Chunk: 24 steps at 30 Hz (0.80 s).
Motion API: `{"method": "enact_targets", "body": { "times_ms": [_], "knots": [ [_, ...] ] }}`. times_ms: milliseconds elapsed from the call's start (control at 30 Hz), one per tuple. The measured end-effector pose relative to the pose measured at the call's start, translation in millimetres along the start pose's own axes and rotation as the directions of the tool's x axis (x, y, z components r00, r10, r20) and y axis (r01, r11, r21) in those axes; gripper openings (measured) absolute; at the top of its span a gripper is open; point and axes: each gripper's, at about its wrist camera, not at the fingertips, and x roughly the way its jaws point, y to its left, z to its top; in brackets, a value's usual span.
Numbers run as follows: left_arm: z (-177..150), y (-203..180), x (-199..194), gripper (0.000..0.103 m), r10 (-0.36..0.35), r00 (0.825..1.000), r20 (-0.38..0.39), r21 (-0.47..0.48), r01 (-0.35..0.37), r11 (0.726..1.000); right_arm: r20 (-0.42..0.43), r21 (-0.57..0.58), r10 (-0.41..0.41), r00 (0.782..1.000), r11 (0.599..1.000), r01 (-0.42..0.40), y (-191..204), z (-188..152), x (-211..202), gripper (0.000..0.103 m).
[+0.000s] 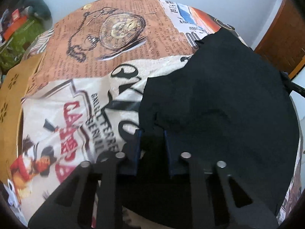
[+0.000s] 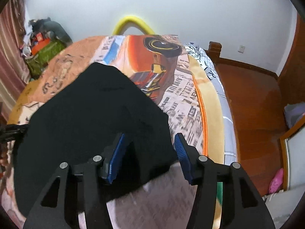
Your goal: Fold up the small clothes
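Observation:
A small black garment (image 1: 225,99) lies spread on a bed covered by a printed blanket (image 1: 118,38). In the left wrist view my left gripper (image 1: 152,135) has its blue-padded fingers narrowly parted with the garment's near left edge between them; whether they pinch the cloth is unclear. In the right wrist view the same black garment (image 2: 91,114) fills the left half. My right gripper (image 2: 149,139) is open, its blue pads (image 2: 181,150) wide apart over the garment's near right corner.
The bed's right edge (image 2: 211,99) drops to a wooden floor (image 2: 251,103). A yellow curved headboard rail (image 2: 133,22) stands at the far end. Clutter and a green bag (image 2: 45,51) sit at the far left. A wooden door (image 1: 280,38) is at the right.

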Motion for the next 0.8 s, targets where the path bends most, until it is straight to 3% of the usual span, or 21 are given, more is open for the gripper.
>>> {"method": "enact_targets", "body": {
  "times_ms": [233,567,633,733,767,800],
  "knots": [
    [-45.6,1.2,-36.6,0.017,0.042,0.999,-0.025,-0.044,-0.043,0.998,-0.015,-0.013,0.154,0.988,0.988,-0.155,36.0,-37.2,-39.1,0.058],
    [-134.5,-23.7,-86.3,0.017,-0.012,0.997,-0.08,-0.037,0.009,0.999,-0.175,-0.053,0.304,0.937,0.947,-0.317,111.9,-112.0,-37.0,0.058],
    [-146.1,-31.4,-92.4,0.017,-0.019,0.997,-0.075,-0.029,0.017,0.999,-0.212,-0.041,0.311,0.926,0.944,-0.326,121.1,-125.8,-30.6,0.058],
    [-164.4,-38.4,-103.3,0.017,-0.063,0.996,-0.07,-0.058,0.059,0.997,-0.214,-0.054,0.271,0.938,0.956,-0.289,125.7,-134.6,-25.2,0.06],
    [-168.6,-39.7,-106.6,0.017,-0.071,0.995,-0.067,-0.065,0.066,0.996,-0.211,-0.051,0.27,0.94,0.957,-0.286,124.0,-134.5,-25.5,0.058],
    [-172.3,-41.3,-109.7,0.017,-0.076,0.995,-0.065,-0.068,0.072,0.995,-0.205,-0.045,0.269,0.941,0.958,-0.283,121.1,-133.9,-26.8,0.049]
  ]
}}
